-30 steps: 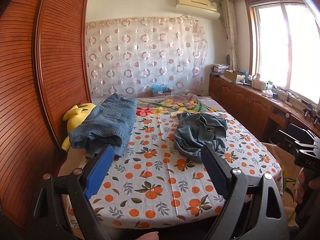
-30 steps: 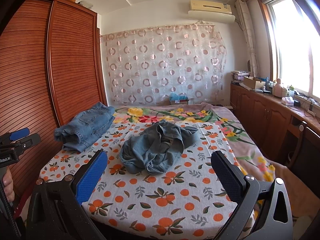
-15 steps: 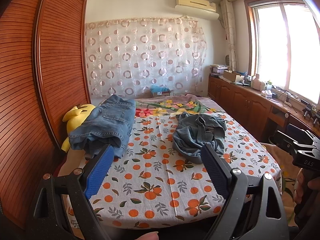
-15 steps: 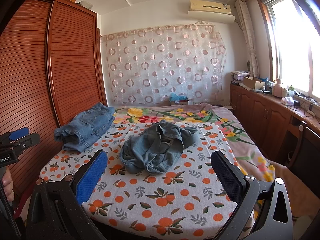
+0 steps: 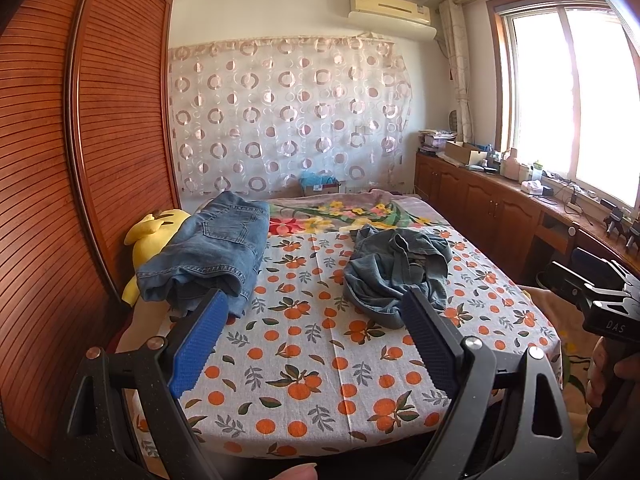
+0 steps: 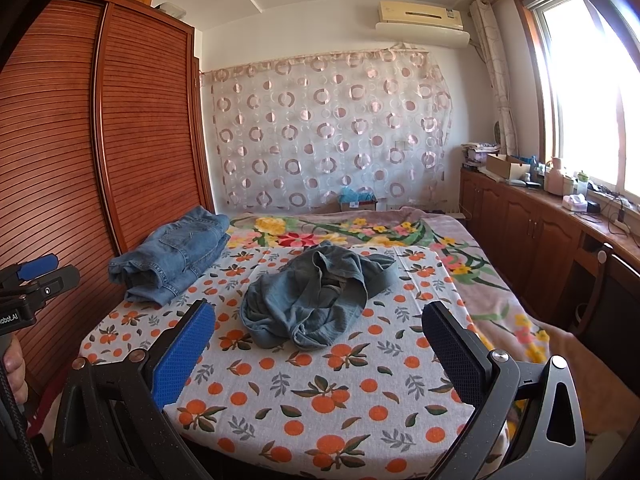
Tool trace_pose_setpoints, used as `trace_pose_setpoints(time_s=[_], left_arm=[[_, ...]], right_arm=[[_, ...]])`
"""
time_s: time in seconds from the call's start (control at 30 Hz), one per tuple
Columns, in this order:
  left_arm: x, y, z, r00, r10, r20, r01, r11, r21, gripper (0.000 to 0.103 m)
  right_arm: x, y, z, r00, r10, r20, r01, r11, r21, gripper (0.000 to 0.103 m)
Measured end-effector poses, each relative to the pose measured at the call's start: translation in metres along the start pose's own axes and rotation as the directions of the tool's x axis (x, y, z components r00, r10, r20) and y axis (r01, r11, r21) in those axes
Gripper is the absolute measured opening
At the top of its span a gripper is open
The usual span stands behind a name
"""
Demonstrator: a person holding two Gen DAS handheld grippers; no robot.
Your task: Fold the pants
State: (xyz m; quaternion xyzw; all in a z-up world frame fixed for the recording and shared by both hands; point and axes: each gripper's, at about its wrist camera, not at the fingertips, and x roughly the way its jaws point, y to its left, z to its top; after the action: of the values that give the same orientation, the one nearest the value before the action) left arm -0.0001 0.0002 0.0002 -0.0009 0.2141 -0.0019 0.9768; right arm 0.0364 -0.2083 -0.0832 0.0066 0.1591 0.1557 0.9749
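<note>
A crumpled pair of grey-blue pants (image 5: 396, 272) (image 6: 316, 300) lies in a heap near the middle of the bed. A folded stack of blue jeans (image 5: 212, 252) (image 6: 176, 256) rests at the bed's left side. My left gripper (image 5: 314, 316) is open above the bed's near edge, short of both garments, with nothing between its blue pads. My right gripper (image 6: 320, 328) is open too, held in front of the crumpled pants and apart from them. Each view catches the other gripper at its edge, held by a hand.
The bed carries an orange-print sheet (image 5: 320, 360) (image 6: 320, 380) over a floral blanket (image 6: 460, 248). A yellow plush toy (image 5: 154, 232) lies beside the jeans. A wooden wardrobe (image 5: 80, 160) stands along the left, low cabinets (image 5: 500, 208) with clutter along the right under the window.
Both views have shifted only slightly; the grippers stay open and the garments have not moved.
</note>
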Motion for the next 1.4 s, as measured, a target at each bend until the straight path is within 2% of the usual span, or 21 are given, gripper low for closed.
trace_pose_setpoints(time_s=[0.3, 0.4, 0.5, 0.57, 0.87, 1.1, 1.2, 1.27, 1.4], left_arm=[[0.0, 0.0, 0.0, 1.0, 0.0, -0.004, 0.0, 1.0, 0.0, 0.089], [0.0, -0.01, -0.014, 1.0, -0.007, -0.014, 0.007, 1.0, 0.0, 0.089], [0.011, -0.017, -0.019, 1.0, -0.006, -0.025, 0.006, 1.0, 0.005, 0.089], [0.018, -0.016, -0.007, 0.999, -0.013, -0.037, 0.013, 1.0, 0.007, 0.089], [0.067, -0.003, -0.018, 0.995, -0.036, -0.091, 0.038, 0.999, 0.026, 0.089], [0.111, 0.002, -0.024, 0.989, -0.069, -0.133, 0.077, 0.995, 0.058, 0.089], [0.129, 0.001, -0.026, 0.984, -0.083, -0.155, 0.097, 0.992, 0.081, 0.082], [0.139, 0.0, -0.027, 0.98, -0.108, -0.164, 0.123, 0.989, 0.086, 0.082], [0.158, -0.003, -0.026, 0.977, -0.132, -0.165, 0.151, 0.983, 0.104, 0.081]], right_arm=[[0.0, 0.0, 0.0, 1.0, 0.002, -0.003, -0.002, 1.0, 0.002, 0.103], [0.001, -0.001, -0.001, 1.0, 0.002, -0.006, -0.002, 1.0, 0.005, 0.103], [0.003, -0.002, -0.002, 1.0, 0.003, -0.01, -0.003, 1.0, 0.007, 0.103], [0.006, -0.004, -0.004, 1.0, 0.002, -0.014, -0.002, 1.0, 0.01, 0.103], [0.03, -0.017, -0.011, 0.998, 0.017, -0.061, -0.016, 1.0, 0.016, 0.103], [0.058, -0.018, -0.009, 0.994, 0.026, -0.106, -0.029, 0.999, -0.032, 0.103], [0.073, -0.017, -0.008, 0.991, 0.045, -0.129, -0.051, 0.997, -0.05, 0.099], [0.083, -0.016, -0.008, 0.987, 0.059, -0.146, -0.068, 0.996, -0.059, 0.09], [0.111, -0.009, -0.007, 0.977, 0.093, -0.194, -0.112, 0.99, -0.086, 0.082]])
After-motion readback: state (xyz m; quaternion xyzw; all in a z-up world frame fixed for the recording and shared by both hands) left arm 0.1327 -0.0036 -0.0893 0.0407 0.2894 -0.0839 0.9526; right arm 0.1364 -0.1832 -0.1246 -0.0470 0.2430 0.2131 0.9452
